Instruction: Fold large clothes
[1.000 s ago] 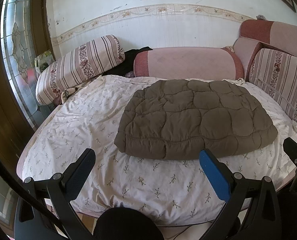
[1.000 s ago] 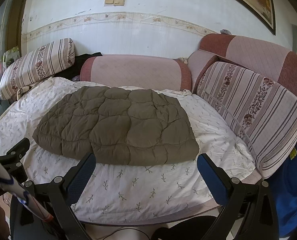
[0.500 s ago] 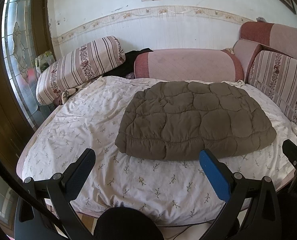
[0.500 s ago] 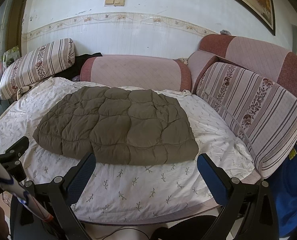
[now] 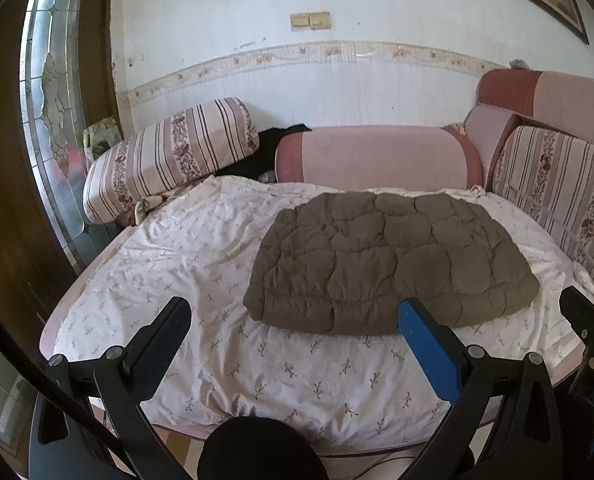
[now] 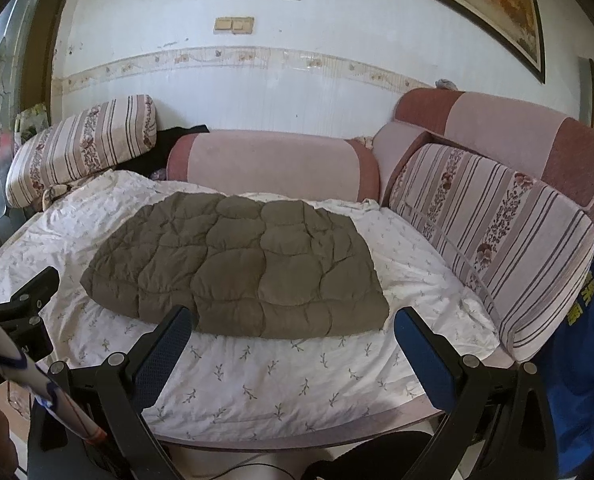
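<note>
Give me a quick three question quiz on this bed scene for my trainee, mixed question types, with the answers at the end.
1. True or false: the left gripper grips the brown quilted coat.
2. The coat lies on: A) striped bolster B) floral bedsheet C) floor.
3. Fill in: both grippers' jaws are ____.

Key: 1 false, it is apart from the coat. 2 B. 3 open; right gripper too.
</note>
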`<state>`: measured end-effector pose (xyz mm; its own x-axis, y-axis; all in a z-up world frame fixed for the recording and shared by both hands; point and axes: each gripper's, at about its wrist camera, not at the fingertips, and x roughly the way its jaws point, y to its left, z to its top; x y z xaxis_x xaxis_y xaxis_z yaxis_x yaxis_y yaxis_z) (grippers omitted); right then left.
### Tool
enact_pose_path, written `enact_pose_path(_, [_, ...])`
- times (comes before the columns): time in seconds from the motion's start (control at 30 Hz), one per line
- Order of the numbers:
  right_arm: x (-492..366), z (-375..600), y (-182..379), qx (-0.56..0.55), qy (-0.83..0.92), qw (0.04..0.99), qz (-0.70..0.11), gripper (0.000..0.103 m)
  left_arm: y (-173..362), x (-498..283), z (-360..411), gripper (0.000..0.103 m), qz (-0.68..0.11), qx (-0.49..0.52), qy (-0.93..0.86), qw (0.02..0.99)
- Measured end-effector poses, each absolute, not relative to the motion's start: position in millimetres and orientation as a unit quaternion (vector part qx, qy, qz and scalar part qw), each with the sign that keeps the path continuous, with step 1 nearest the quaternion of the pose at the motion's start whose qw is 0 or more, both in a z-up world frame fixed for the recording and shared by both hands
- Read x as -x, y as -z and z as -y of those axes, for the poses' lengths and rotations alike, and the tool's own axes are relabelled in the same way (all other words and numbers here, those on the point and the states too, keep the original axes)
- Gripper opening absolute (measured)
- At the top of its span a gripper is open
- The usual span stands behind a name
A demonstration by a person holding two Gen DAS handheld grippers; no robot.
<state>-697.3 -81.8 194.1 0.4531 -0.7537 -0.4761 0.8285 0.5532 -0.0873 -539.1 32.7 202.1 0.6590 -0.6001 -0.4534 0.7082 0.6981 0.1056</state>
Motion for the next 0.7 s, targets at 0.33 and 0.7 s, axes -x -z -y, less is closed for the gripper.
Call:
enact_pose_path(0.33, [707,75,-207,-0.073,0.462,0.858,-0.215,0.103,-215,552,-38,0.103,-0.182,-0.132,0.357,0.907])
enact_pose_path(0.7, [715,79,-205,-0.09,0.457,0.861,-0.204,0.103,-214,555,-34,0.103,-0.19,-0.139,0.365,0.901])
